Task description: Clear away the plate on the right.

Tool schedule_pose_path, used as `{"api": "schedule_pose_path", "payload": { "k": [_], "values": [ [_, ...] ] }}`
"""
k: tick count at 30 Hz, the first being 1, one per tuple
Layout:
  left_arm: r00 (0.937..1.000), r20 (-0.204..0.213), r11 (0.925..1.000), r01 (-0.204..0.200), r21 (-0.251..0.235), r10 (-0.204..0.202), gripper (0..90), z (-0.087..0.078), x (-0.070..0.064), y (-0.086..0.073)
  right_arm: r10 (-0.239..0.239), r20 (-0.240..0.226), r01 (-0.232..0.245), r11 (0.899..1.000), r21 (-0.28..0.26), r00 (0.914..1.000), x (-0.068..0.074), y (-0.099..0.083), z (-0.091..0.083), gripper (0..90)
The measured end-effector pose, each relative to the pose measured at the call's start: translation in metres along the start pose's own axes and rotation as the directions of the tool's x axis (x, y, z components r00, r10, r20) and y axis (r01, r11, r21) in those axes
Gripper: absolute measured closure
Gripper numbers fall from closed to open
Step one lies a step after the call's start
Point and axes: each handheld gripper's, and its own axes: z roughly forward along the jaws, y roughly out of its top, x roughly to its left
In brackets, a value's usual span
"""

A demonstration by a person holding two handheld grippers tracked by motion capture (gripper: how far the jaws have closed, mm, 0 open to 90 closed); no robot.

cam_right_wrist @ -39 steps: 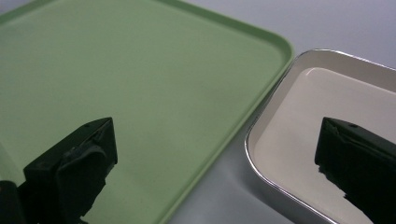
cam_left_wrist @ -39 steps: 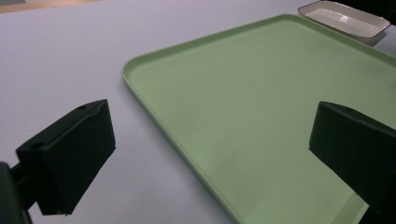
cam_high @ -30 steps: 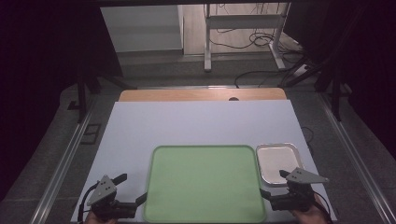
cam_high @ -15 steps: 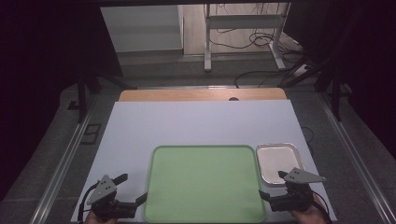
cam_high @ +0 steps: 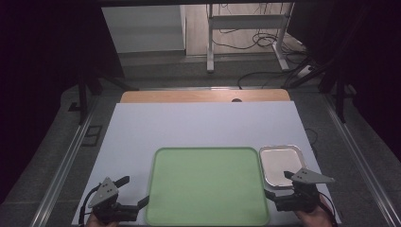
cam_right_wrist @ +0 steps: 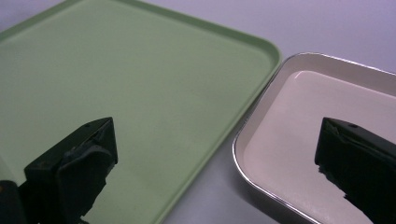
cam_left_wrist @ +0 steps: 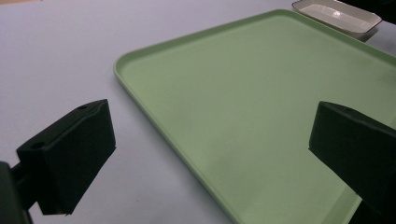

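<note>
While both grippers, left gripper point(cam_high: 135, 196) and right gripper point(cam_high: 276, 191), gape empty beside the bare green tray point(cam_high: 206, 184), nothing looks begun; picking up the steel dish point(cam_high: 280, 163) seems next.

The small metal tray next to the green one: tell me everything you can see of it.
The small metal tray is a shallow rectangle with rounded corners, a shiny silver rim and a pale, flat inside with nothing in it. It lies flat on the white table, right beside the green tray, at its far right corner. The right gripper hangs open at its near edge without gripping it.
</note>
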Motion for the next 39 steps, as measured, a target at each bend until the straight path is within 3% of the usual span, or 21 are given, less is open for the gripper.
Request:
{"api": "schedule_pose_path", "payload": {
  "k": [8,25,39],
  "values": [
    [1.0000,0.002,1.0000,0.002,-0.001,-0.002,0.3,0.000,0.000,0.000,-0.012,0.030,0.011,1.000,0.004,0.9995,-0.005,0.002,0.001,0.0],
    [1.0000,0.004,1.0000,0.003,-0.001,-0.003,0.3,0.000,0.001,0.000,0.030,0.117,-0.029,1.000,-0.009,0.9927,-0.028,0.005,0.002,0.0],
    [1.0000,0.007,1.0000,0.006,-0.002,-0.006,0.3,0.000,0.001,0.000,0.104,0.190,-0.102,0.995,-0.020,0.9763,-0.047,0.006,0.005,0.0]
  ]
}}
